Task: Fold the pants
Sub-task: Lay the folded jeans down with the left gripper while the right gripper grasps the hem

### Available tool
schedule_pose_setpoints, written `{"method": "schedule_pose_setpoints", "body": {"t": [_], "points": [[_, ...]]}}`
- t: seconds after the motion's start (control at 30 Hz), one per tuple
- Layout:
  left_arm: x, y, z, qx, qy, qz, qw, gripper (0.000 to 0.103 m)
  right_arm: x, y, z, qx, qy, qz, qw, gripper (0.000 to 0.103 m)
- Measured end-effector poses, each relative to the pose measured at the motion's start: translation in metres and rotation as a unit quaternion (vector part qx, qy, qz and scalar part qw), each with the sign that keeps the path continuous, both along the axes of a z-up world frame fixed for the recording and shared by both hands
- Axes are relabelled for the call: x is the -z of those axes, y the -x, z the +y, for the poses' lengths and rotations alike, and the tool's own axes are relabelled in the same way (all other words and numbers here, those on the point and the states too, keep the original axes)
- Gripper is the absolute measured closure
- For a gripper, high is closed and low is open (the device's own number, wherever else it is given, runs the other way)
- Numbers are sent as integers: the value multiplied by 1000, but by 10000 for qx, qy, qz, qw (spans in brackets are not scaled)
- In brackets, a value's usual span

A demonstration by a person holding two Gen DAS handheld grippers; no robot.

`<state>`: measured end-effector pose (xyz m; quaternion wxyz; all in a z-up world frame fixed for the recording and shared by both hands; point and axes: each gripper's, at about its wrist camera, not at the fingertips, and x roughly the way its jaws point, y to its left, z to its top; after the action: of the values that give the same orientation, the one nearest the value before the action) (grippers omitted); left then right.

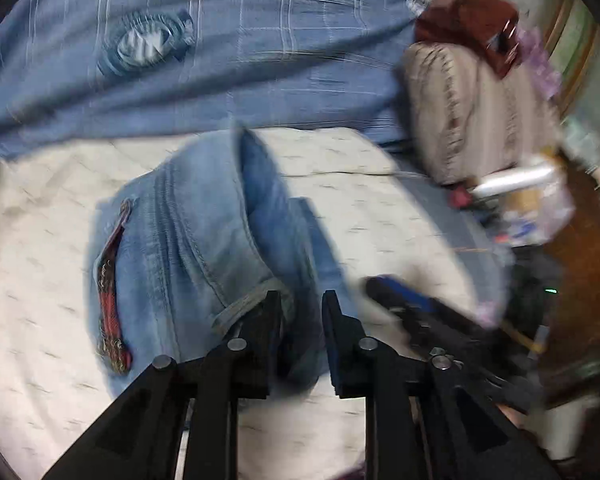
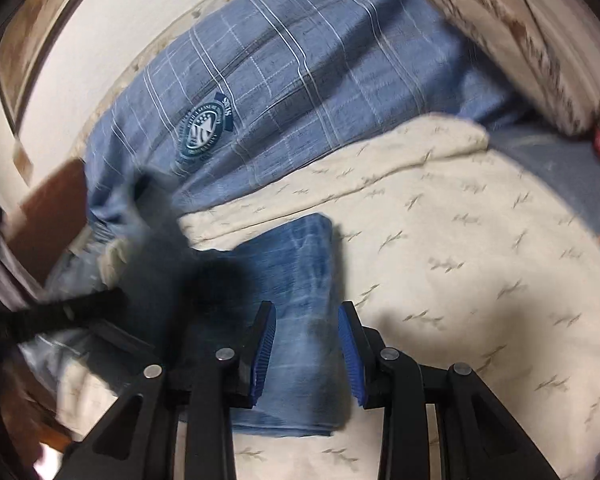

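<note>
Light blue jeans (image 1: pixel 204 232) lie bunched on a cream blanket (image 1: pixel 40 280), with a red checked patch (image 1: pixel 112 300) along one seam. My left gripper (image 1: pixel 300 300) is shut on a raised fold of denim near a hem, and the cloth runs down between its black fingers. In the right wrist view a folded strip of the jeans (image 2: pixel 304 264) runs between the blue pads (image 2: pixel 266 344) of my right gripper (image 2: pixel 308 320), which is shut on it. The left tool (image 2: pixel 160 264) shows there as a dark blur at the left. The right tool (image 1: pixel 420 312) enters the left wrist view from the right.
A blue checked cover with a round badge (image 2: pixel 204 128) lies behind the blanket (image 2: pixel 460 280). A beige cushion (image 1: pixel 472 112) with red-brown cloth (image 1: pixel 468 16) on it stands at the right. Beyond it are wooden furniture (image 1: pixel 580 260) and small clutter (image 1: pixel 532 200).
</note>
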<state>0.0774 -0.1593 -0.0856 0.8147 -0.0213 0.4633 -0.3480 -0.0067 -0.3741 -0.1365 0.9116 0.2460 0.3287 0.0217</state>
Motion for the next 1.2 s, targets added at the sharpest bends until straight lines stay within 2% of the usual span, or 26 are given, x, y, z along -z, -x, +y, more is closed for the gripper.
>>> {"method": "schedule_pose_setpoints", "body": {"t": [0.03, 0.07, 0.1, 0.13, 0.17, 0.2, 0.33, 0.4, 0.43, 0.53, 0.6, 0.63, 0.7, 0.73, 0.83, 0.87, 0.97, 1.13, 1.2], "points": [[-2, 0, 6, -13, 88, 7, 10000, 78, 0, 0, -1, -151, -322, -68, 9993, 66], [-6, -1, 16, -75, 149, -52, 9998, 70, 0, 0, -2, -267, -521, -142, 9982, 54], [-10, -2, 27, -171, 211, -146, 9995, 66, -1, 1, -1, -359, -675, -253, 9968, 34], [-15, -4, 43, -301, 289, -250, 9988, 57, -3, 2, -1, -403, -840, -385, 9949, 29], [-16, -7, 57, -451, 295, -315, 9980, 50, -3, 2, 0, -467, -1002, -469, 9928, 29], [-15, -11, 67, -599, 233, -334, 9974, 48, -2, 1, 0, -508, -1116, -489, 9912, 29], [13, -33, 106, -1193, -197, -93, 9926, 48, 6, -11, 5, -575, -1483, -321, 9868, 29], [34, -41, 125, -1411, -267, 148, 9895, 48, 9, -20, 15, -699, -1501, -213, 9860, 29], [45, -44, 131, -1475, -272, 303, 9882, 48, 13, -26, 21, -696, -1440, -63, 9871, 29], [74, -47, 139, -1448, -334, 622, 9869, 48, 27, -45, 35, -880, -1661, 274, 9818, 29], [84, -45, 136, -1396, -408, 663, 9871, 48, 30, -51, 46, -878, -1389, 394, 9856, 29], [85, -45, 134, -1374, -414, 646, 9875, 48, 29, -53, 54, -954, -1203, 410, 9873, 32], [80, -44, 130, -1357, -490, 548, 9880, 49, 24, -51, 65, -1167, -1029, 245, 9875, 64], [79, -44, 128, -1337, -524, 512, 9883, 49, 19, -48, 71, -1221, -850, 105, 9888, 64], [70, -40, 118, -1158, -404, 446, 9914, 49, 5, -34, 76, -1145, -495, -266, 9918, 75], [67, -36, 110, -1055, -416, 382, 9928, 51, 2, -30, 74, -1109, -458, -393, 9920, 82], [61, -29, 83, -942, -815, 22, 9922, 51, -4, -21, 66, -893, -327, -501, 9942, 83], [62, -29, 56, -796, -720, 51, 9942, 51, -4, -11, 47, -562, -119, -393, 9976, 84], [60, -25, 47, -673, -726, -84, 9950, 51, 0, -5, 35, -440, -116, -271, 9986, 84]]}}
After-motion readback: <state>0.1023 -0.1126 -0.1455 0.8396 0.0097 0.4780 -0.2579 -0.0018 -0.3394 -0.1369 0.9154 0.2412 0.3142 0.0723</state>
